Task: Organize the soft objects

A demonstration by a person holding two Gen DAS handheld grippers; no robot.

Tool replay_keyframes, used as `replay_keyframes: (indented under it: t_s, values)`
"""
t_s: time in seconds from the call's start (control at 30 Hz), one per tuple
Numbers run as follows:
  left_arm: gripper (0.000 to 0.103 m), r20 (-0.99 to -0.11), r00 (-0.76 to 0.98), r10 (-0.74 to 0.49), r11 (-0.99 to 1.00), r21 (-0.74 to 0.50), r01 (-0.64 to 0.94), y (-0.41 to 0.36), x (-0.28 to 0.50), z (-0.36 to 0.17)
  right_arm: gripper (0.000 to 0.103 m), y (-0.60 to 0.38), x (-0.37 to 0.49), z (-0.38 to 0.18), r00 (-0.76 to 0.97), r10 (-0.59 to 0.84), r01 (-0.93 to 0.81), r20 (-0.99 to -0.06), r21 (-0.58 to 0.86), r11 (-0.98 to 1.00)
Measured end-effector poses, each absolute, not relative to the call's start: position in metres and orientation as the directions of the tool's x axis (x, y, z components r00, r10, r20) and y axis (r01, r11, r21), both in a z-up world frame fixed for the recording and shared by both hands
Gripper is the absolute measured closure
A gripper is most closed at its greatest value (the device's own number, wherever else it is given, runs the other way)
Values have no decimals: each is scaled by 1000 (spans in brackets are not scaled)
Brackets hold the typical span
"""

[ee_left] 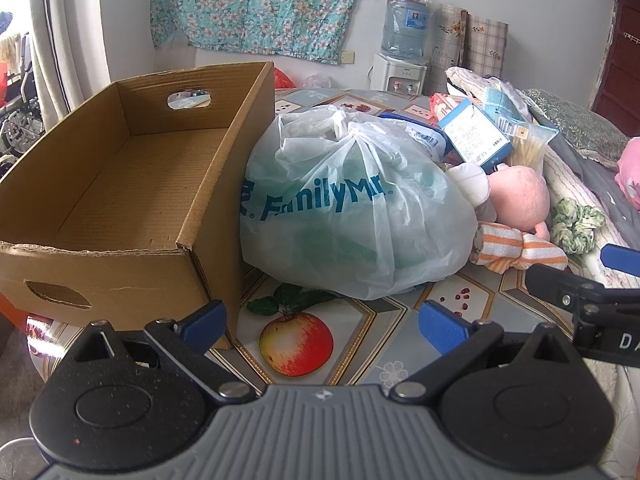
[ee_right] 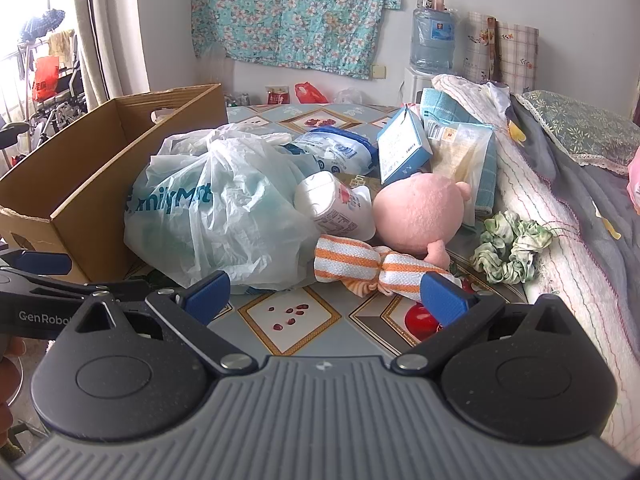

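A tied white plastic bag lies on the table beside an empty cardboard box. Right of the bag lie a pink plush doll, an orange-striped cloth and a green scrunchie. My left gripper is open and empty, low over the tablecloth in front of the bag. My right gripper is open too, just short of the striped cloth, holding nothing. Each gripper shows at the edge of the other's view.
A blue carton, a white bottle, packets and a folded teal towel are piled behind the doll. A quilted bed borders the table on the right. A water dispenser stands at the far wall.
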State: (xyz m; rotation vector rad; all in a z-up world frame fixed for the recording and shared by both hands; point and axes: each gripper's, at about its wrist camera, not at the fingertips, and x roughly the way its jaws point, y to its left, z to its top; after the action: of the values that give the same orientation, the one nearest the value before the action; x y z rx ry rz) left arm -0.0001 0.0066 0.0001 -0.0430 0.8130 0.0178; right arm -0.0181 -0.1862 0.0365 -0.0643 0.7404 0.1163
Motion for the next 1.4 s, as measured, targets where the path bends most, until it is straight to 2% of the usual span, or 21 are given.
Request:
replay_keyframes:
  t_s: [1.4]
  values:
    - [0, -732, 681, 4, 999, -34, -42, 10, 1, -2, 1, -182, -17, 36, 732, 87, -139, -676, -23, 990]
